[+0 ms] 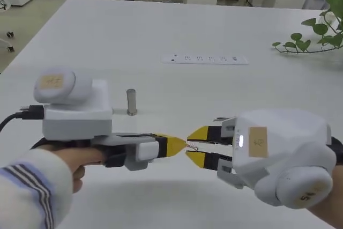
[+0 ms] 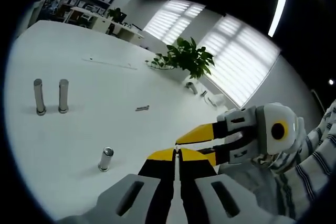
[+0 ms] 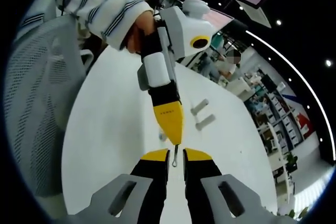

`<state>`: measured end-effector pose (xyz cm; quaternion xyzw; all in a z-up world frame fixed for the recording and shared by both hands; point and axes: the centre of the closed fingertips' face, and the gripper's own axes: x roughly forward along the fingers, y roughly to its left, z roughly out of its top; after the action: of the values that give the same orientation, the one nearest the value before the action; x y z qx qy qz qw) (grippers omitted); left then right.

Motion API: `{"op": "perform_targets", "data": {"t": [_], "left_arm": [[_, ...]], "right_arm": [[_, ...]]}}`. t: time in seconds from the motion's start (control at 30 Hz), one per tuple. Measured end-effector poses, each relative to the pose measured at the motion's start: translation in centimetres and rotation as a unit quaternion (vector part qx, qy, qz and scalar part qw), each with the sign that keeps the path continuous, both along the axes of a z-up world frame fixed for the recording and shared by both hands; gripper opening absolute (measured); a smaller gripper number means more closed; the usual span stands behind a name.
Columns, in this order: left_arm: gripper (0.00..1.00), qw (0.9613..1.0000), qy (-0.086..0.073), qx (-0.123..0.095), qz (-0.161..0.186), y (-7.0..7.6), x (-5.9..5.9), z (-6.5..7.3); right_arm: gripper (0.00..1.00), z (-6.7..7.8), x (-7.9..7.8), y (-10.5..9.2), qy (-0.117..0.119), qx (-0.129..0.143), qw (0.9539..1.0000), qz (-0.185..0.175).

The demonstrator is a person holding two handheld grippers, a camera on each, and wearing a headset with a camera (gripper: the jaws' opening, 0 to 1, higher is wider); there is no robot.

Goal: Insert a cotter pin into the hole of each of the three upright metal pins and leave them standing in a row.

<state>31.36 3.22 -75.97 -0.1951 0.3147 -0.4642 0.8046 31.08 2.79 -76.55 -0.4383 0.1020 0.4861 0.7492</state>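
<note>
One upright pin (image 1: 131, 102) stands behind the left claw (image 1: 182, 145) (power strip (image 1: 205, 59) farther back).

Head view looks down on table (image 1: 161, 30); gripper views face each other, sharing the metal pins (image 2: 63, 95).

L gripper (image 2: 177, 153) & R gripper (image 3: 176, 155) yellow/black, metal pins (image 2: 63, 95) silver, table (image 1: 161, 30) white, sleeve (image 1: 32, 186) striped.

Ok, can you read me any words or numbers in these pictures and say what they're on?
No text here reads clearly.
Tan label atop the left gripper: marks too blurred to read.
Square sticker on the right gripper: too blurred to read.
Round sticker at the right gripper's rear: dark marks, possibly digits, cannot tell.
White power strip on the table: markings too small to read.
</note>
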Motion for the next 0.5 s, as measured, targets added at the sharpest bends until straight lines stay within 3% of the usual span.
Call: {"op": "perform_targets", "data": {"t": [0.2,0.27,0.3,0.37,0.43,0.47,0.5], "left_arm": [[0.00,0.9997,-0.018,0.009,-0.014,0.1,-0.3,0.1],[0.00,0.9998,-0.018,0.006,-0.012,0.2,-0.3,0.2],[0.00,0.9998,-0.017,0.004,-0.012,0.2,-0.3,0.2],[0.00,0.9994,-0.026,0.009,-0.019,0.3,-0.4,0.2],[0.00,0.9991,-0.028,-0.001,-0.032,0.2,-0.8,0.5],[0.00,0.9987,-0.032,-0.001,-0.040,0.2,-1.0,0.6],[0.00,0.9980,-0.042,0.000,-0.048,0.2,-1.1,0.7]], "right_arm": [[0.15,-0.1,-0.1,-0.7,0.045,0.030,0.9984,-0.015],[0.16,-0.3,-0.3,-0.9,0.052,0.028,0.9982,-0.009],[0.16,-0.2,-0.5,-1.0,0.064,0.043,0.9969,-0.017],[0.17,-0.2,-0.9,-0.9,0.097,0.073,0.9923,-0.024],[0.17,0.0,-1.1,-0.9,0.128,0.106,0.9855,-0.033],[0.17,0.0,-1.1,-0.8,0.135,0.112,0.9840,-0.033],[0.17,0.1,-1.4,-0.8,0.156,0.127,0.9791,-0.032]]}}
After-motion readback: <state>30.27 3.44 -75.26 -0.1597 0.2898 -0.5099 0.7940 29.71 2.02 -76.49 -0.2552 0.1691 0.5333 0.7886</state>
